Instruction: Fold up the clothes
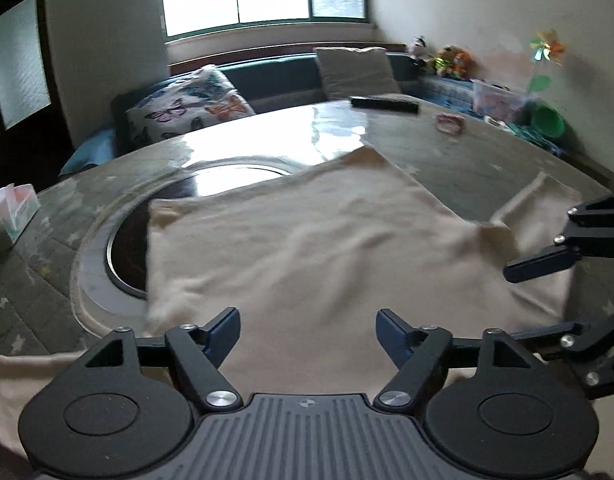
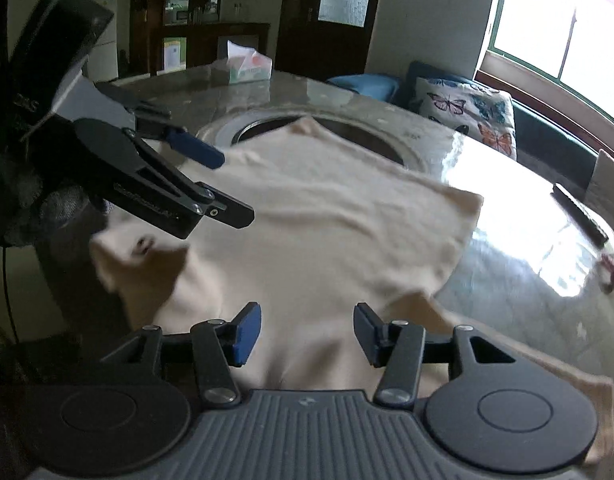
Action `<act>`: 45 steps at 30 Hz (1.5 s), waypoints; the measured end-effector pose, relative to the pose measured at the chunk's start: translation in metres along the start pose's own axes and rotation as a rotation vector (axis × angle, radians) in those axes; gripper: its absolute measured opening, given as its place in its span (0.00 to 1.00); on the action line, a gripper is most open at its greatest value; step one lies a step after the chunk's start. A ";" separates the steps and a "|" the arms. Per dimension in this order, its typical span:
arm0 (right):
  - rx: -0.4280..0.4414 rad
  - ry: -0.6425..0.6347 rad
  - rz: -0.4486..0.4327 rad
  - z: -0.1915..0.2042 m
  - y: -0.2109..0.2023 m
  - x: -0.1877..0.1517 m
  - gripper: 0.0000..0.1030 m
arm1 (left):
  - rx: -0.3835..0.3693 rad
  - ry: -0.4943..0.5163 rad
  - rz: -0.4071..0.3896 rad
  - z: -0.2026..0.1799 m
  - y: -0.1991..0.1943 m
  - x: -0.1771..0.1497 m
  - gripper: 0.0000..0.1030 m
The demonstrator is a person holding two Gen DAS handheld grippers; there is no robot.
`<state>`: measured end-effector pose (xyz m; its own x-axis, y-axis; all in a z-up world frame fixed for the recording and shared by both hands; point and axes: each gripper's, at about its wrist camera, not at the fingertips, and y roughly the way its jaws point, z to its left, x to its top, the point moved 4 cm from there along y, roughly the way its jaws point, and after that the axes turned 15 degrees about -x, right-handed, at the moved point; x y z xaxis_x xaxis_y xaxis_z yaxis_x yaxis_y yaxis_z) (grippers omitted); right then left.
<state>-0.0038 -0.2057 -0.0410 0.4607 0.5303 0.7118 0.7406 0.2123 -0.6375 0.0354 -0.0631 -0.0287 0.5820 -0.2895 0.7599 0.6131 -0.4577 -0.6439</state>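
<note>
The cream garment [image 1: 307, 240] lies spread on the round bench [image 1: 467, 152], just ahead of both hand-held grippers and under their fingertips. Its far part covers a piece of the round dark inset [image 1: 123, 256] in the middle of the bench.

The left hand-held gripper [image 1: 308, 334] has its jaws spread wide, and nothing is between them; the cloth lies beneath. The right hand-held gripper [image 2: 307, 334] also stands apart with an empty gap, a little narrower than the left one. The two are near each other, and each is seen from the side in the other's view.

Beyond the left hand-held gripper, at the far edge of the bench, lies a black remote control [image 1: 385, 103]. To its left side stands a tissue box [image 1: 13, 212].
</note>
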 end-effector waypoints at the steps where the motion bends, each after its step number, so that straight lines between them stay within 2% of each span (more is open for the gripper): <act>1: -0.002 0.007 0.007 0.002 -0.002 -0.005 0.51 | 0.004 0.016 0.007 -0.004 0.001 -0.004 0.76; 5: 0.013 0.081 0.013 -0.003 -0.017 -0.018 0.51 | 0.024 0.073 0.008 -0.017 0.001 -0.012 0.77; 9: -0.018 0.222 0.001 -0.033 -0.033 -0.025 0.51 | 0.025 0.057 -0.021 -0.017 -0.005 -0.006 0.77; 13: -0.161 0.357 0.016 -0.077 -0.037 -0.043 0.51 | 0.004 0.056 -0.053 -0.025 -0.008 0.004 0.86; 19: -0.418 0.536 0.065 -0.144 -0.033 -0.079 0.51 | -0.035 0.061 -0.048 -0.043 0.004 0.010 0.91; 22: -0.503 0.593 0.077 -0.170 -0.030 -0.093 0.51 | -0.044 0.057 -0.042 -0.049 0.009 0.011 0.94; 26: -0.562 0.663 0.097 -0.196 -0.022 -0.108 0.50 | -0.049 0.048 -0.036 -0.054 0.013 0.012 0.97; 31: -0.543 0.735 0.107 -0.207 -0.009 -0.120 0.46 | -0.047 0.048 -0.024 -0.058 0.017 0.011 0.98; 33: -0.546 0.727 0.097 -0.205 -0.009 -0.120 0.40 | -0.047 0.049 -0.019 -0.059 0.019 0.011 0.98; 37: -0.538 0.729 0.086 -0.201 -0.013 -0.117 0.11 | -0.042 0.047 -0.015 -0.059 0.021 0.012 0.98; 45: -0.548 0.757 0.018 -0.205 -0.034 -0.111 0.08 | -0.051 0.051 -0.010 -0.063 0.027 0.013 0.98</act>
<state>0.0205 -0.4400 -0.0376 0.5276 -0.1868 0.8287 0.7690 -0.3094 -0.5593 0.0257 -0.1320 -0.0303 0.5476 -0.3265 0.7704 0.5898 -0.5024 -0.6322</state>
